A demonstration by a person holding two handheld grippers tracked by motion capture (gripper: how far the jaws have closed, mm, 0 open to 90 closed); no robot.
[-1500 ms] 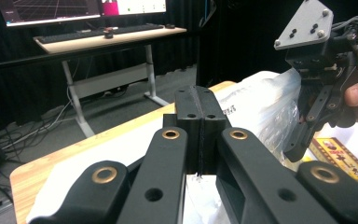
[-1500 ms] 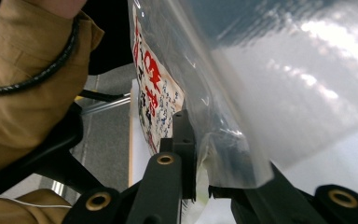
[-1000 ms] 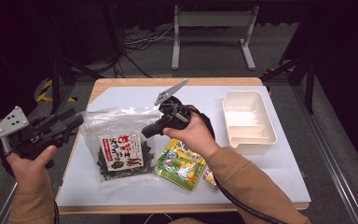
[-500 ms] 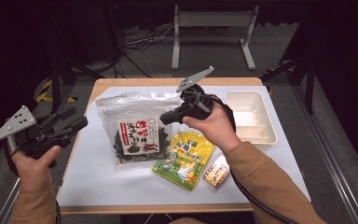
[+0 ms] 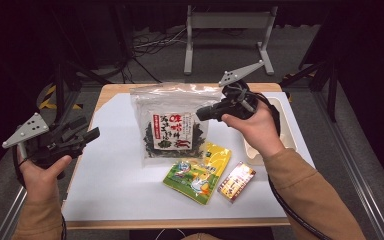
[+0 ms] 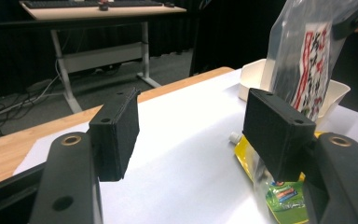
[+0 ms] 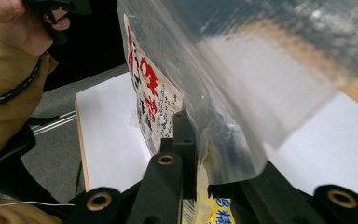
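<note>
Seaweed bag hangs upright over the tabletop's far middle, pinched at its right edge by the right gripper, whose jaws are clamped tight on the plastic. Left gripper hovers off the tabletop's left edge with nothing between its jaws, which have just been opening. Yellow pouch and small packet lie toward the near edge, a white tray by the right edge.

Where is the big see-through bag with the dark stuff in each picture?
High view: the bag hangs at the middle, over the table.
Left gripper view: top right, in front of the white tray.
Right gripper view: across the top and middle, pinched in the right tool.
Shared landmark: its red-lettered label.
</note>
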